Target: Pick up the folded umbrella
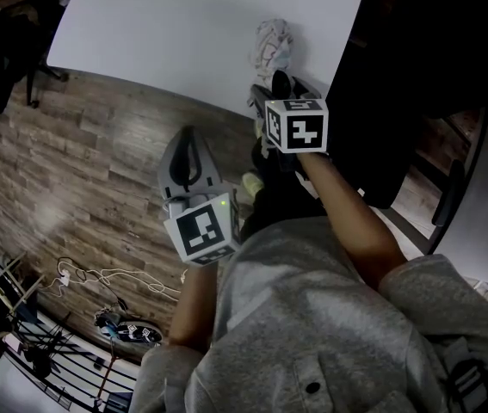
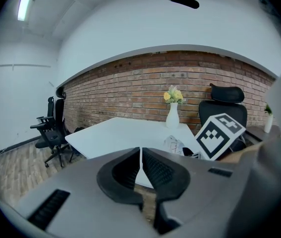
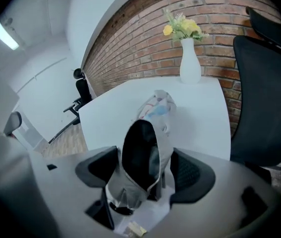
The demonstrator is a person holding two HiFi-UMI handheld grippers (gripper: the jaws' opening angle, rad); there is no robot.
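A white tabletop (image 1: 183,33) stands on a brown wooden floor (image 1: 80,162). A white vase (image 3: 190,63) with yellow flowers (image 3: 182,26) sits at its far edge, by a brick wall (image 2: 130,88). Black chairs (image 2: 51,130) stand near. White cables (image 1: 114,278) lie on the floor.

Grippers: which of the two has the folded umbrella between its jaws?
The right gripper: the pale grey folded fabric umbrella lies between its open jaws. The left gripper has its jaws together, with nothing between them.
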